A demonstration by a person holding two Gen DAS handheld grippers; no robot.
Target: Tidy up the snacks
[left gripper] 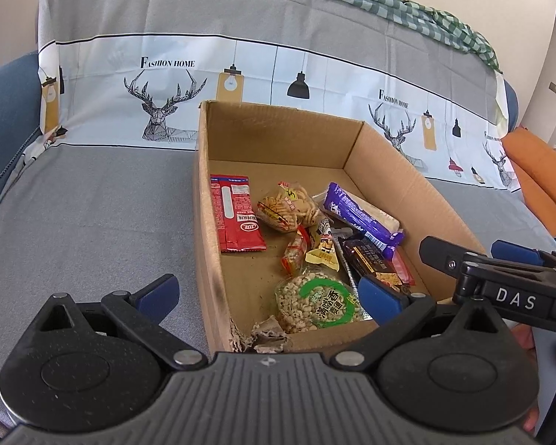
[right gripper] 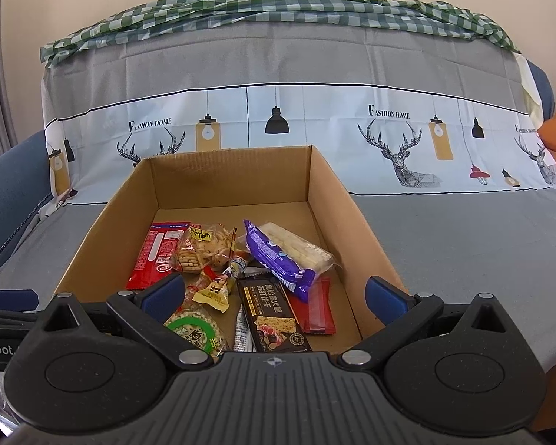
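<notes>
A sofa (right gripper: 444, 230) draped in a grey cover printed with deer and lamps carries an open cardboard box (right gripper: 330, 193), which sits on the seat with all the snacks gathered in its near half. In the right wrist view, a purple wafer pack (right gripper: 278, 256) lies at 1 o'clock of the pile, tilted over a thin red packet (right gripper: 320, 311). A red sachet (right gripper: 159, 252) lies flat at 10 o'clock against the left wall. A clear bag of biscuits (right gripper: 204, 248) rests just beside it. A dark cracker bar (right gripper: 272, 315) lies at 6 o'clock, and a round puffed-grain pack with a green label (right gripper: 196, 330) at 7 o'clock. A small yellow sweet (right gripper: 215, 293) sits in the middle.

The left gripper (left gripper: 267, 293) hovers with jaws wide, straddling the box's left wall, holding nothing. The right gripper (right gripper: 274, 291) hangs over the near edge, jaws wide and empty.
</notes>
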